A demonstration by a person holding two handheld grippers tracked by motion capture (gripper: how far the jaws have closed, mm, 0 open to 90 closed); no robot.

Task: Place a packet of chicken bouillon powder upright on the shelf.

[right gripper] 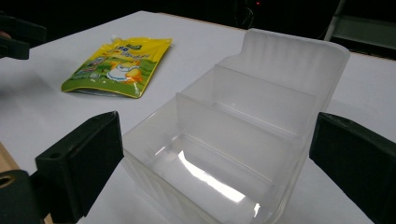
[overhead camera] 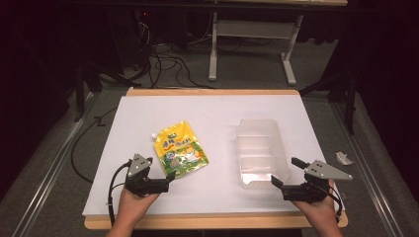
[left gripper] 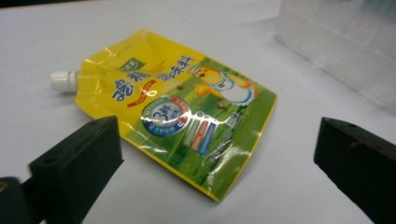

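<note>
High view showed a clear bin [overhead camera: 261, 153] at three o'clock of a yellow pouch [overhead camera: 180, 148] on the table [overhead camera: 207, 106]. Left gripper view: left claw [left gripper: 212, 154] spread before the pouch. Right gripper view: right claw [right gripper: 219, 168] spread around the bin's empty near compartment.

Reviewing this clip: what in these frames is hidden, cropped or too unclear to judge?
- Small print on the yellow pouch: blurred and under glare in the left gripper view, too small in the high view.
- Clear plastic organizer: its near end is cut off by the bottom edge in the right gripper view.
- Small crumpled object right of the table: too small to identify in the high view.
</note>
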